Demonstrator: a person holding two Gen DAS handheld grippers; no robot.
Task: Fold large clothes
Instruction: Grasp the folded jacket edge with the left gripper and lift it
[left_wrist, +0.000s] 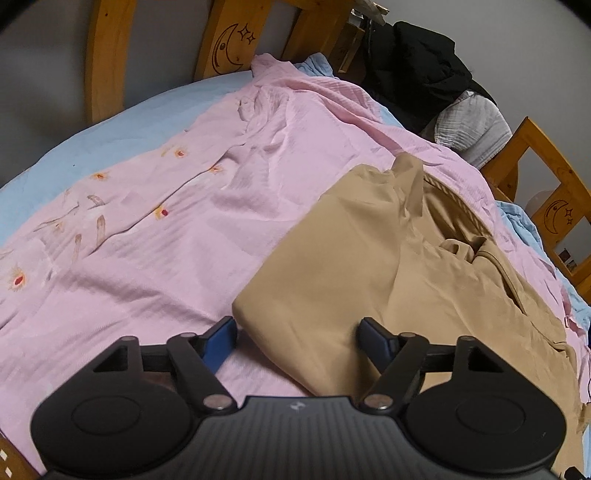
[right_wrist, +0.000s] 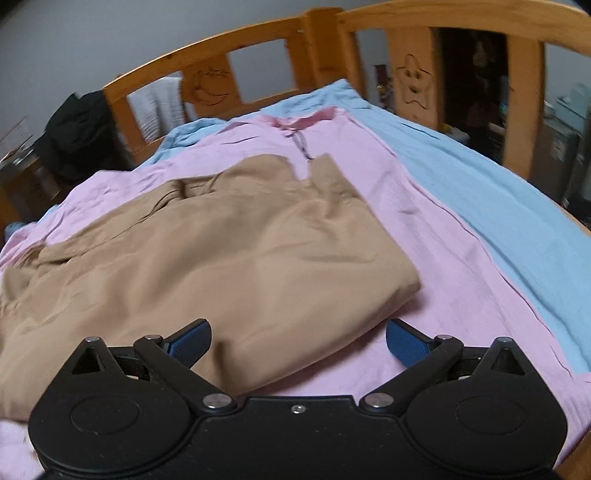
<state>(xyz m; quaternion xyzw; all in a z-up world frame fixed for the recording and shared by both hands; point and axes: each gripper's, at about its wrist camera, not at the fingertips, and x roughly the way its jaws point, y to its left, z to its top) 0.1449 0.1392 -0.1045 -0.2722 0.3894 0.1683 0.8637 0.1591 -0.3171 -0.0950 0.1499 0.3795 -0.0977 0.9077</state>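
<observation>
A tan garment (left_wrist: 369, 258), partly folded, lies on a pink quilt (left_wrist: 166, 221) spread over the bed. In the left wrist view my left gripper (left_wrist: 297, 338) hovers at the garment's near left corner. Its blue pads (left_wrist: 221, 339) stand apart, one over the quilt and one over the tan cloth, neither pressing on it. In the right wrist view the same tan garment (right_wrist: 207, 258) fills the left and middle. My right gripper (right_wrist: 297, 343) is open wide at its near right edge, the left pad (right_wrist: 190, 341) over the cloth, the right one over the pink quilt (right_wrist: 424, 229).
A light blue sheet (right_wrist: 480, 192) covers the mattress beyond the quilt. A wooden bed frame (right_wrist: 325, 40) with carved moon and star panels runs round the far sides. Dark clothing (left_wrist: 417, 70) and a grey cloth (left_wrist: 469, 125) are heaped at the far corner.
</observation>
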